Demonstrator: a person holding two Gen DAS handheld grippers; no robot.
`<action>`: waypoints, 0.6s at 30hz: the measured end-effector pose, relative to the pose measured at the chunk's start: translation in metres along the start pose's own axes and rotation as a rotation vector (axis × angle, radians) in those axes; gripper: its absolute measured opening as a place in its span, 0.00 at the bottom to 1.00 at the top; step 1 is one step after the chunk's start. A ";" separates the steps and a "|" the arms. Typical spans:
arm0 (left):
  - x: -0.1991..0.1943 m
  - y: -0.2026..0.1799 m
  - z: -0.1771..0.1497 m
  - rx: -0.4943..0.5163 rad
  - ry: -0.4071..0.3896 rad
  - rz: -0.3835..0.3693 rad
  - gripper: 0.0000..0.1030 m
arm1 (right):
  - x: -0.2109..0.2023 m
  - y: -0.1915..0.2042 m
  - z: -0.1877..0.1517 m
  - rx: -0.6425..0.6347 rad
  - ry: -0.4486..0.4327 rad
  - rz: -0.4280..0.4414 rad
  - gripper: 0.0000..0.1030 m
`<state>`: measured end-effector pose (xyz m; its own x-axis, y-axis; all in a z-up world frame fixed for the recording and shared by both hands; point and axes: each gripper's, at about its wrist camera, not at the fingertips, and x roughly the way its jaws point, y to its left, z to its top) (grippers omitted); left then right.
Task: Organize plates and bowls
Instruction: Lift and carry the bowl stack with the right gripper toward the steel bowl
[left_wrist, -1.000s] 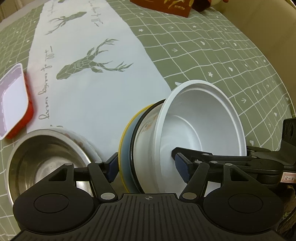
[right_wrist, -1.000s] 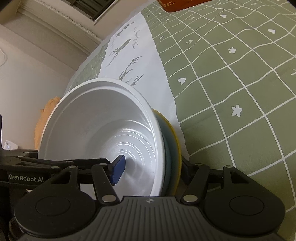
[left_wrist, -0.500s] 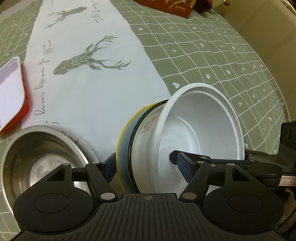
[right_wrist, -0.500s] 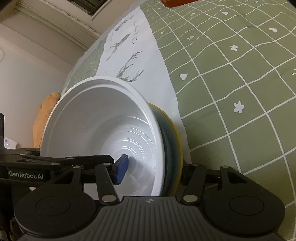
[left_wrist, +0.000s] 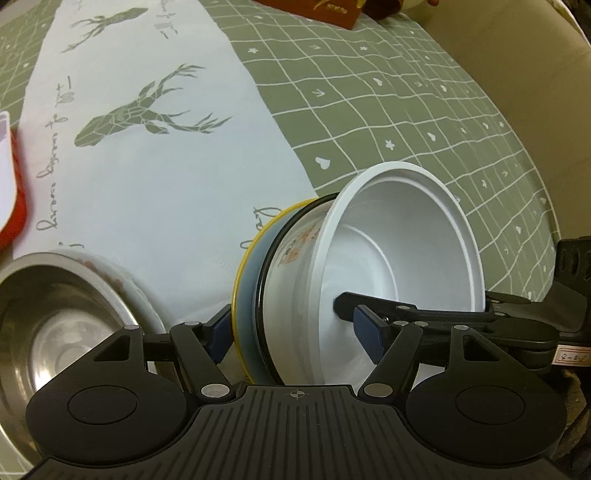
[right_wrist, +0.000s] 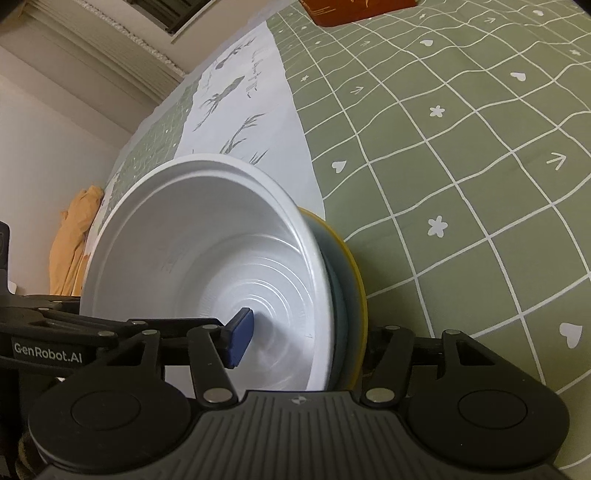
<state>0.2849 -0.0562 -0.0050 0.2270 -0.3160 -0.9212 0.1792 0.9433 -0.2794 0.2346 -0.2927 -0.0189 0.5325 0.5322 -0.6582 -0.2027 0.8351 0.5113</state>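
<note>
A nested stack stands tipped on edge: a white bowl (left_wrist: 402, 243) inside a flower-printed bowl (left_wrist: 295, 251), backed by a blue plate with a yellow rim (left_wrist: 242, 273). My left gripper (left_wrist: 295, 332) is shut on the stack, one pad inside the white bowl and one behind the plate. My right gripper (right_wrist: 306, 339) is shut on the same stack from the opposite side; the white bowl (right_wrist: 207, 251) and yellow rim (right_wrist: 354, 266) show there. A steel bowl (left_wrist: 48, 317) sits on a plate at the left.
A red-edged white tray (left_wrist: 11, 177) lies at the far left on the white deer-print runner (left_wrist: 147, 140). A green checked tablecloth (right_wrist: 461, 166) covers the table. A dark red box (left_wrist: 325, 11) stands at the far end. An orange cloth (right_wrist: 74, 236) lies off the table.
The stack held by both grippers has shifted to the right, away from the steel bowl and red tray. Both grips are unchanged.
</note>
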 end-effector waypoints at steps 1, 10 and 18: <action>0.000 0.001 0.000 -0.004 -0.002 -0.010 0.70 | 0.000 0.000 0.000 0.000 0.000 0.002 0.57; 0.008 0.007 -0.002 -0.022 0.028 -0.010 0.70 | -0.001 -0.005 -0.007 0.064 -0.002 0.015 0.57; 0.009 0.013 0.001 -0.050 0.044 -0.030 0.69 | 0.005 -0.007 0.001 0.100 0.063 0.049 0.57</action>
<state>0.2908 -0.0471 -0.0170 0.1796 -0.3401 -0.9231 0.1368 0.9378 -0.3190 0.2395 -0.2957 -0.0253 0.4711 0.5822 -0.6627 -0.1429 0.7917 0.5939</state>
